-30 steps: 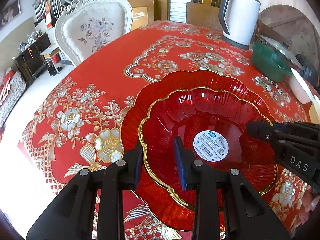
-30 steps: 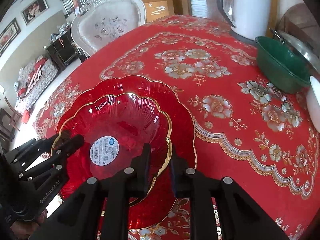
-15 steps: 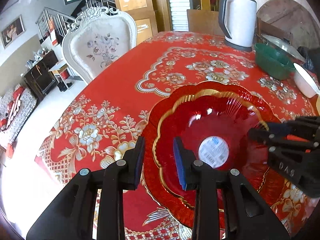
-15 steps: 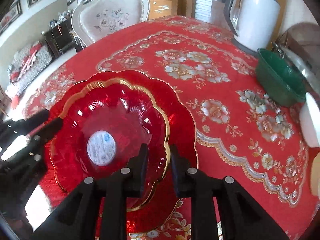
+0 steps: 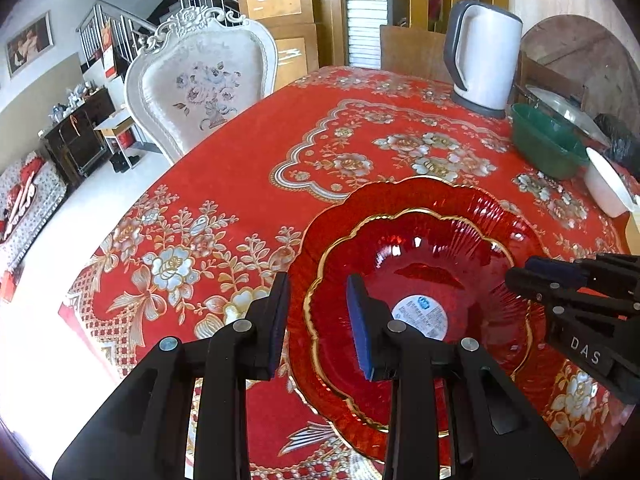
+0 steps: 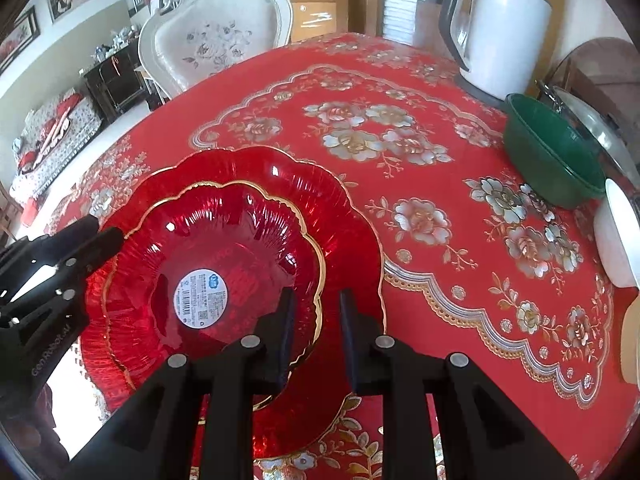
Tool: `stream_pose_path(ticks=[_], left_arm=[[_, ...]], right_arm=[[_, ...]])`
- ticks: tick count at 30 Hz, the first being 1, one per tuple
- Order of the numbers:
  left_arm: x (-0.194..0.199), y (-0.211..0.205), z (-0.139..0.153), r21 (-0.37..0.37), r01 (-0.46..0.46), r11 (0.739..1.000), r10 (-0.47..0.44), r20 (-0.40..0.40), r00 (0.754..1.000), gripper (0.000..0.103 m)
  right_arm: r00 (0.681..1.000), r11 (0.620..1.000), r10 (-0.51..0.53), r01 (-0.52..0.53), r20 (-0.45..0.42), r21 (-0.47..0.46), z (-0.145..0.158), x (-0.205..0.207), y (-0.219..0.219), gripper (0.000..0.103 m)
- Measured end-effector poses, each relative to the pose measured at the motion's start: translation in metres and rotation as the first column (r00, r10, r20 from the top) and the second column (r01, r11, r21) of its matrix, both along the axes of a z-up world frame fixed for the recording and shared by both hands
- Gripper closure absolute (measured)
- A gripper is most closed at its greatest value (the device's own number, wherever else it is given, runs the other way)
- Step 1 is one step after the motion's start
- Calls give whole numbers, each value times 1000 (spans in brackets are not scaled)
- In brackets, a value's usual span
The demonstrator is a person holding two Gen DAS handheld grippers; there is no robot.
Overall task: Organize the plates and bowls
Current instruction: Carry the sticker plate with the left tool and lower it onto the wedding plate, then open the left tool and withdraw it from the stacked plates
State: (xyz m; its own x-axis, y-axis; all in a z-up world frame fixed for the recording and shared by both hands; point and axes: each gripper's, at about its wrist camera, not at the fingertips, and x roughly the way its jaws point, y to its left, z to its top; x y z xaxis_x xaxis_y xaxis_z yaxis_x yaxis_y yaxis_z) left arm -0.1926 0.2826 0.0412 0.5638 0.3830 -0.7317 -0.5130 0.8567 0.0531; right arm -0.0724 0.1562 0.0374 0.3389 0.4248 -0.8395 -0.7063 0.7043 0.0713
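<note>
A white kettle (image 5: 484,56) stands on the red floral tablecloth (image 5: 248,160) near an ornate chair (image 5: 200,84).

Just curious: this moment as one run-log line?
small red bowl: on large red plate | left fingers: astride rim | right fingers: astride rim

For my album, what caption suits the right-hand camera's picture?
Two handheld grippers flank a small red dish nested on a larger red plate, green bowl and kettle beyond.

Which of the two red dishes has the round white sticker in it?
The smaller red dish, nested on top of the larger red plate. Its sticker sits in the middle; the plate beneath shows only its scalloped rim.
</note>
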Motion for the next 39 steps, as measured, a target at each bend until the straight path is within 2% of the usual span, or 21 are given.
stream_pose_path(ticks=[3,5,6,7,13,15,17,28,39], left_arm=[[1,-3,5,1,-3,1000,3,17,1000,72],[3,-6,9,-1,-3,1000,3,32,999,60],[3,-7,11,-4,-3,1000,3,43,999,51],[3,-8,13,-7,-1,1000,1,57,998,49],[10,-20,22,-8,14,1000,-13,80,997,49],[12,-24,22,-10,22,1000,-21,82,996,49],[15,-28,22,-15,29,999,-28,83,996,49],[27,-50,18,-43,69,997,-65,79,995,49],[47,-85,17,-60,153,986,-149,69,986,49]], right_arm=[[1000,1000,0,0,5,24,6,-3,-4,80],[1000,999,-4,3,13,43,11,-6,-6,78],[1000,999,-4,4,17,51,14,-7,-7,78],[1000,998,-5,4,22,58,16,-7,-8,78],[999,995,-32,28,42,96,28,-9,-20,75],[998,992,-50,45,38,115,30,-8,-25,67],[997,990,-64,58,40,130,32,-8,-31,65],[992,976,-129,127,1,179,29,-1,-62,65],[979,961,-203,205,-32,185,23,10,-99,65]])
